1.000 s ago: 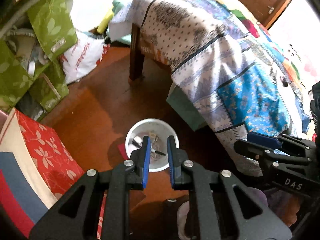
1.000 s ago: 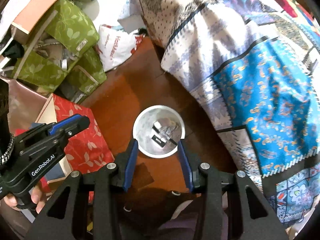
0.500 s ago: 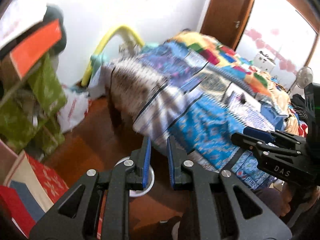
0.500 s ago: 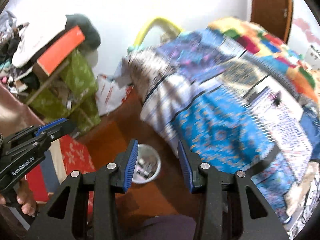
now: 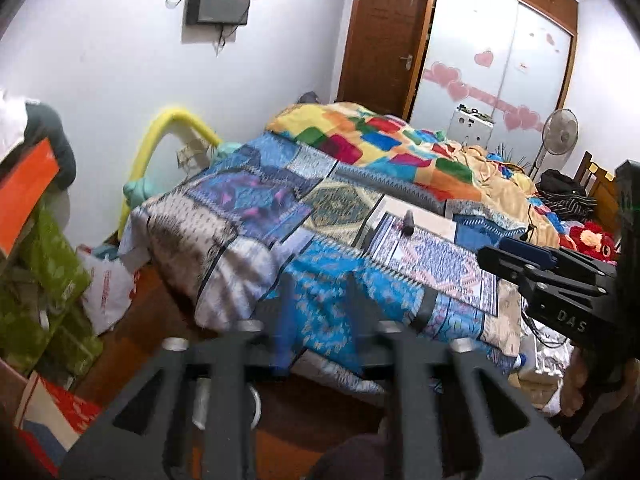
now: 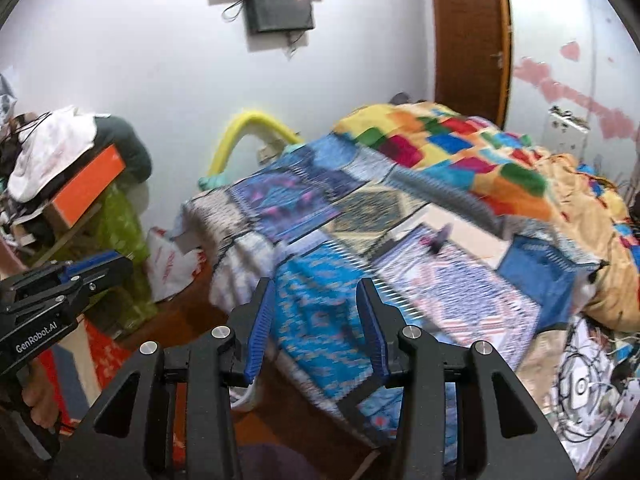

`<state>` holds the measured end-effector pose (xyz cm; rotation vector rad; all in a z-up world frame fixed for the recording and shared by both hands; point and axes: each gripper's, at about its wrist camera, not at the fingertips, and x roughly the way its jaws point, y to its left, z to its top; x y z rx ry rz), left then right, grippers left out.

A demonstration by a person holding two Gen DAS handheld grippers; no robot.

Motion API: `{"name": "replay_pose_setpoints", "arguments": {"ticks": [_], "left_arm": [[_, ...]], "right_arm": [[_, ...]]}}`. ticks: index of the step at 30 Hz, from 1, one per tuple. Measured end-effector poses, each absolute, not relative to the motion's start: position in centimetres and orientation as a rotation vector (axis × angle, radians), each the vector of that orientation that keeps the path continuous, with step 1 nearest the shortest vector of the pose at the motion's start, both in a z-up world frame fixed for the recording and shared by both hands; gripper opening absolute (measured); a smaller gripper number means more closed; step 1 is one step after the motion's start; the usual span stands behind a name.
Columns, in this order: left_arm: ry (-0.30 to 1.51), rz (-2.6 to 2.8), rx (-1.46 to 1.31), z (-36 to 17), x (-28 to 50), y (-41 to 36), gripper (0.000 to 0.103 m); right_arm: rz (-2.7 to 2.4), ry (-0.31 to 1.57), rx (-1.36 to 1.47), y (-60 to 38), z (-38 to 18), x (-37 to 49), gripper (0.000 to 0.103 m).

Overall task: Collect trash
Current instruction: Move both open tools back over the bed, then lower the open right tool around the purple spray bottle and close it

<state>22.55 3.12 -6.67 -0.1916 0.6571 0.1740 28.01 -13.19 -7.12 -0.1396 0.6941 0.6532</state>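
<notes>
The white trash bin (image 5: pixel 256 404) stands on the wooden floor beside the bed, mostly hidden behind my gripper bodies; only its rim (image 6: pixel 248 394) shows in the right wrist view. My left gripper (image 5: pixel 322 320) is blurred, its jaws are opening and nothing is between them. My right gripper (image 6: pixel 316 328) is open and empty. Both point at the bed with its patterned blue cover (image 5: pixel 328 308). A small dark object (image 5: pixel 408 222) lies on a white flat sheet on the bed, also seen as a dark object (image 6: pixel 438 240) from the right wrist.
Green boxes (image 5: pixel 48 280), a red floral box (image 5: pixel 60 412) and a white plastic bag (image 5: pixel 106 292) crowd the floor on the left. A colourful quilt (image 5: pixel 380 140) covers the far bed. A fan (image 5: pixel 558 132) and cables (image 6: pixel 588 384) are on the right.
Both grippers have risen and tilted up from over the white bin to face the bed. The bin has dropped to the bottom of both views. The left jaws have spread apart.
</notes>
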Motion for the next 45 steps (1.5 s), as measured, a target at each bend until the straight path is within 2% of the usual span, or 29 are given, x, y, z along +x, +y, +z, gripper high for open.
{"name": "replay_pose_setpoints", "arguments": {"ticks": [2, 4, 6, 9, 20, 36, 37, 40, 42, 45], "left_arm": [[0.625, 0.183, -0.179, -6.4, 23.5, 2.2, 0.070], [0.594, 0.169, -0.161, -6.0, 24.8, 1.3, 0.073], [0.605, 0.147, -0.144, -6.1, 26.5, 0.5, 0.081], [0.620, 0.107, -0.142, -6.5, 29.4, -0.6, 0.083], [0.748, -0.009, -0.160, -11.8, 41.1, -3.6, 0.083], [0.871, -0.011, -0.228, -22.1, 53.2, -1.3, 0.082], [0.872, -0.010, -0.230, -22.7, 53.7, -1.1, 0.082], [0.867, 0.006, -0.206, -23.6, 54.8, -0.9, 0.068], [0.875, -0.003, -0.190, -24.2, 55.6, -0.9, 0.061], [0.885, -0.023, -0.184, -24.9, 56.7, -1.2, 0.057]], "right_arm": [[0.622, 0.680, -0.139, -14.3, -6.9, 29.0, 0.042], [0.599, 0.674, -0.136, -15.4, -6.8, 29.7, 0.049], [0.569, 0.672, -0.127, -16.5, -6.9, 30.8, 0.061], [0.535, 0.681, -0.113, -18.0, -7.3, 32.5, 0.062], [0.434, 0.800, -0.060, -20.6, -11.4, 41.4, 0.062], [0.416, 1.001, 0.099, -16.5, -20.7, 55.4, 0.062], [0.426, 1.021, 0.115, -16.2, -21.5, 56.3, 0.062], [0.432, 1.046, 0.131, -15.4, -23.1, 58.1, 0.058], [0.425, 1.051, 0.121, -15.0, -23.7, 58.8, 0.047], [0.405, 1.069, 0.088, -14.3, -24.7, 59.7, 0.040]]}}
